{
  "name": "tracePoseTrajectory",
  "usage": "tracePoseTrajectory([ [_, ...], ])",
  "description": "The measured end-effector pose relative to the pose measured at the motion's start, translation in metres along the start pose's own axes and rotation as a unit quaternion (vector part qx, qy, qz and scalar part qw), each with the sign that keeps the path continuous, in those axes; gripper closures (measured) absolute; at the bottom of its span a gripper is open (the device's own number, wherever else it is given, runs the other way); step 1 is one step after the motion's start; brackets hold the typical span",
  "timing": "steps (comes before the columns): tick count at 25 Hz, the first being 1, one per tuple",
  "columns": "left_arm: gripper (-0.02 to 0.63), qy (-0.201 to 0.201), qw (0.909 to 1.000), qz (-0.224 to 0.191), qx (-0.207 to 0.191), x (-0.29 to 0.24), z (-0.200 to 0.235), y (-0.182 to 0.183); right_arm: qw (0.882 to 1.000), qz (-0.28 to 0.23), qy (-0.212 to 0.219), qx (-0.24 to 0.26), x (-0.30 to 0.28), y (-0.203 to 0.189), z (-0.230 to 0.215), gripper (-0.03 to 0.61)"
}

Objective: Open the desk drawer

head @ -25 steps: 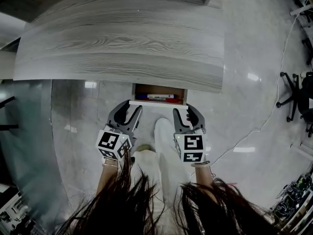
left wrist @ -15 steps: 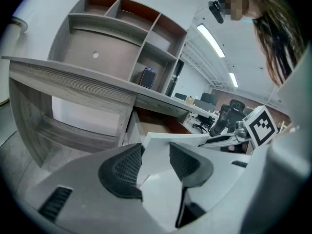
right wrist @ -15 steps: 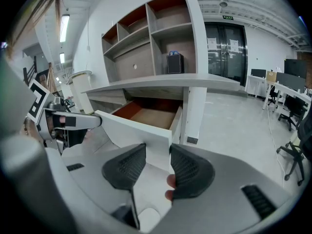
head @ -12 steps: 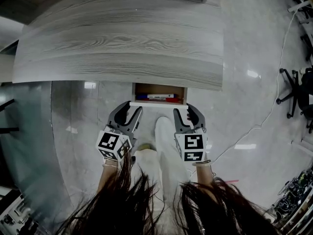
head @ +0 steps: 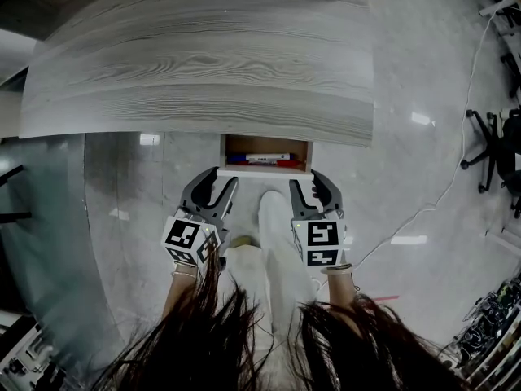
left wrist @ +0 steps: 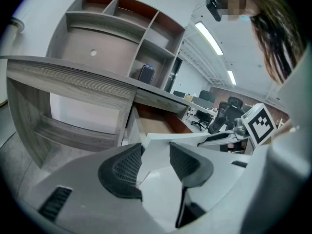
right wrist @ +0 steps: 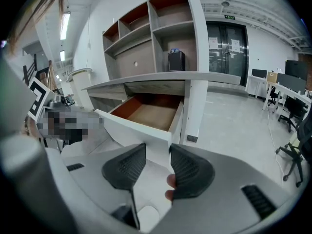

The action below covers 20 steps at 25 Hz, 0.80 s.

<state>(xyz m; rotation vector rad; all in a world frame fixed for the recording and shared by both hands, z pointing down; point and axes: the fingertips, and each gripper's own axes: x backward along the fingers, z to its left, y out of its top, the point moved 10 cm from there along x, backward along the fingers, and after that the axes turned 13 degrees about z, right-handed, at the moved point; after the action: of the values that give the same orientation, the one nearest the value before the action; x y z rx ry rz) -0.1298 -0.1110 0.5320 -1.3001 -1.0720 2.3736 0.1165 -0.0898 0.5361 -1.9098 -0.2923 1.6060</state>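
The desk drawer (head: 264, 147) under the grey wood desktop (head: 203, 72) stands partly pulled out, with pens (head: 260, 160) lying inside. Its white front panel (head: 264, 172) runs between my two grippers. My left gripper (head: 216, 182) is shut on the panel's left end. In the left gripper view the pads of the left gripper (left wrist: 155, 157) clamp the front panel (left wrist: 180, 139) at its corner. My right gripper (head: 309, 182) is shut on the right end. The right gripper view shows the right gripper (right wrist: 157, 160) pinching the front panel (right wrist: 131, 128) near its edge.
The person's pale trousers (head: 273, 251) hang just below the drawer. An office chair (head: 488, 153) and a floor cable (head: 423, 214) lie to the right, and a glass partition (head: 41, 218) to the left. A shelf unit (right wrist: 161, 28) rises behind the desk.
The drawer's open gap looks slightly wider than a second ago. Both grippers stay on the front panel in nearly the same place.
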Motion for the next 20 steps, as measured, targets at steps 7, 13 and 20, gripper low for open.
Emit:
tracePoseTrajectory([
  [7,0.430,0.008,0.9999,-0.001,-0.011,-0.003,0.003,-0.008,1.000,0.005,0.005,0.001,-0.002,-0.001,0.002,0.414],
  [13,0.430,0.008,0.9999,0.003,-0.015,-0.007,0.005,-0.014,1.000,0.012,0.006,0.005,-0.008,-0.005,0.002,0.414],
  [20,0.430,0.010,0.9998,0.012,-0.012,-0.009,0.006,-0.020,1.000,0.017,0.007,0.011,-0.013,-0.009,0.003,0.414],
])
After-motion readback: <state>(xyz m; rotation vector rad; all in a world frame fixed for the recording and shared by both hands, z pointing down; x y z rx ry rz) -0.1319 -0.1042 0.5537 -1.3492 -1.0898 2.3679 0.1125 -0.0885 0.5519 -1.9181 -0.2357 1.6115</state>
